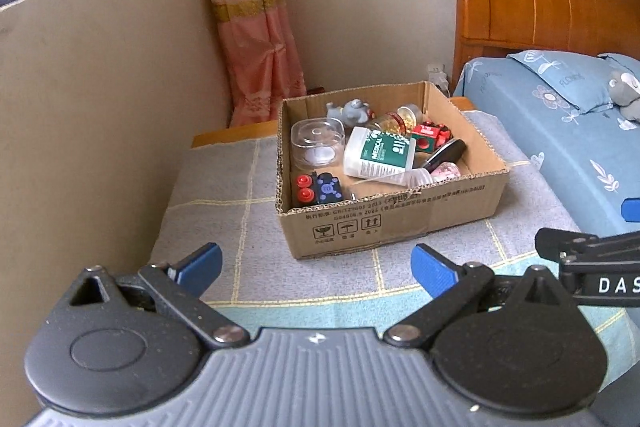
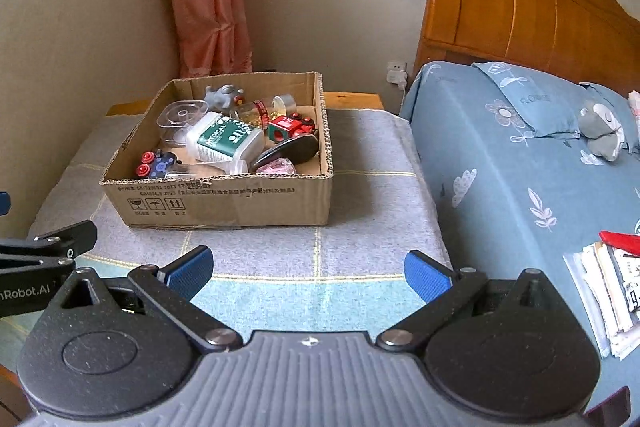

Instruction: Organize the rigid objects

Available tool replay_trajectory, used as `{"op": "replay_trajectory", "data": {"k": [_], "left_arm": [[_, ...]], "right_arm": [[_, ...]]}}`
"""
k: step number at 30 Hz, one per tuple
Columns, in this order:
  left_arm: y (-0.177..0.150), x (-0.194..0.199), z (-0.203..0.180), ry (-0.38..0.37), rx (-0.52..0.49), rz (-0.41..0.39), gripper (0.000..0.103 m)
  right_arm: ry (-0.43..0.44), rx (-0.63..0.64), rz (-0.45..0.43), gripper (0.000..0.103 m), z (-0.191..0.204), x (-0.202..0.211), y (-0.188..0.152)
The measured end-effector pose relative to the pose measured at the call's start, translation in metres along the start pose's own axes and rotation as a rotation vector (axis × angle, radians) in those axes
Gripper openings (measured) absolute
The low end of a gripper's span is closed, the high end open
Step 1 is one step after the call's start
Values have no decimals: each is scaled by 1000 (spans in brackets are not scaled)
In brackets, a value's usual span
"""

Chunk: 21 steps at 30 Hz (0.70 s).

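Note:
A cardboard box stands on a cloth-covered table. In it lie a white and green medical bottle, a clear plastic container, a red toy train, a grey elephant figure, a jar of yellow capsules, a blue toy with red wheels and a black oval object. My left gripper and right gripper are open and empty, short of the box.
The grey and teal checked cloth covers the table. A bed with blue floral sheets and a wooden headboard is on the right, with papers on it. A wall and a pink curtain stand behind.

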<state>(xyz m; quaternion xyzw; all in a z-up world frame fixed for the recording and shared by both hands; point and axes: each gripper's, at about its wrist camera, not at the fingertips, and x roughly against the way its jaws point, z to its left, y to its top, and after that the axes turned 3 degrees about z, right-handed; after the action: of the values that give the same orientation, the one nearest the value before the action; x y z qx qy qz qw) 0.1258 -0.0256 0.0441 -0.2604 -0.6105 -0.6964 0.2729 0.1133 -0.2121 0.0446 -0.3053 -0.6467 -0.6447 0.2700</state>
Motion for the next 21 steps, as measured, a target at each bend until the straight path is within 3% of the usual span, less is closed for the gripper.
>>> {"op": "replay_trajectory", "data": {"k": [21], "left_arm": [[-2,8,-2,9,29,16,100]], "right_arm": [[1,-4,-18,103,-1,7,-1]]}}
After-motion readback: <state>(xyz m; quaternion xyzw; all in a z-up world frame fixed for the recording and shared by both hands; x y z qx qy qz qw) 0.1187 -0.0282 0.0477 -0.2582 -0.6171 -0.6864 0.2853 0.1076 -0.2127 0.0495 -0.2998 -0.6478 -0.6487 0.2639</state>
